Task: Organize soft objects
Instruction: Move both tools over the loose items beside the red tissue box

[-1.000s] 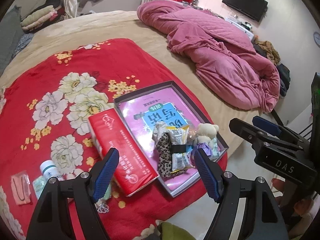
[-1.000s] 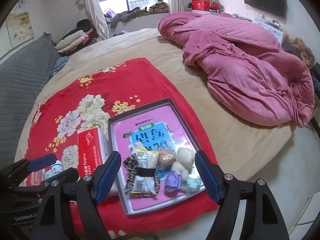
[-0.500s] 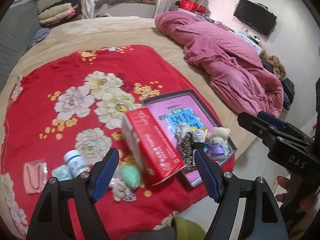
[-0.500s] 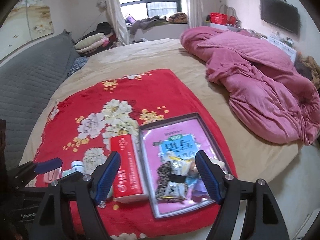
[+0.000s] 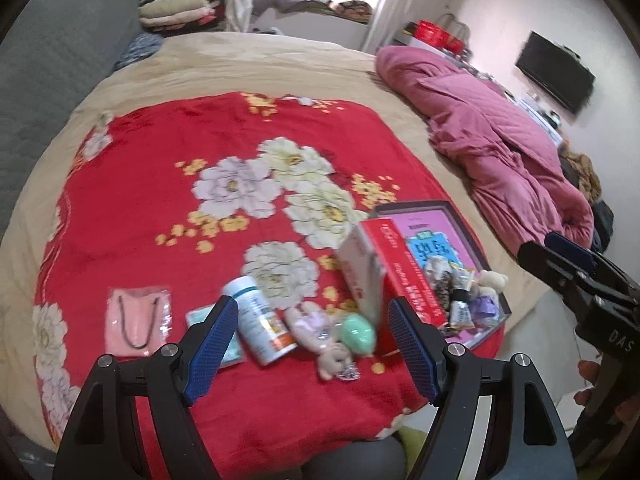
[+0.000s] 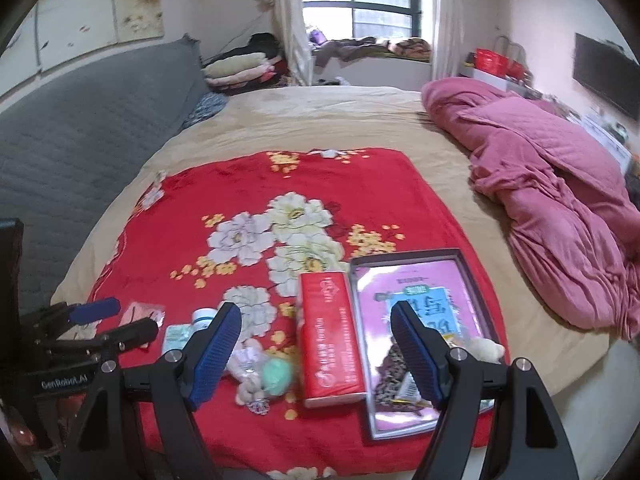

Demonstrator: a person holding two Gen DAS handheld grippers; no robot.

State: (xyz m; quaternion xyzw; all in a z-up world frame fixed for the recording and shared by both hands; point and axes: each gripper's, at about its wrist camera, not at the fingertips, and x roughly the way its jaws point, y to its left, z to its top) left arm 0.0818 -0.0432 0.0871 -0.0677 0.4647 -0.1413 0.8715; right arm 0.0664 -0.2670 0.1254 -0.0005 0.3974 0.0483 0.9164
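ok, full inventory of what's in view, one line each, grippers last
floral blanket: 1, red, spread on the bed
bed sheet: 1, beige, under the blanket
quilt: 1, pink, bunched at right
tray: 1, grey rim, pink inside, blanket's right edge
tissue pack: 1, red, left of the tray
plush bear: 1, cream, in the tray
leopard-print item: 1, brown, in the tray
pill bottle: 1, white, lying on the blanket
green soft ball: 1, mint, by the tissue pack
small plush doll: 1, lilac, beside the ball
pink pouch: 1, far left
left gripper: blue pads, open
right gripper: blue pads, open
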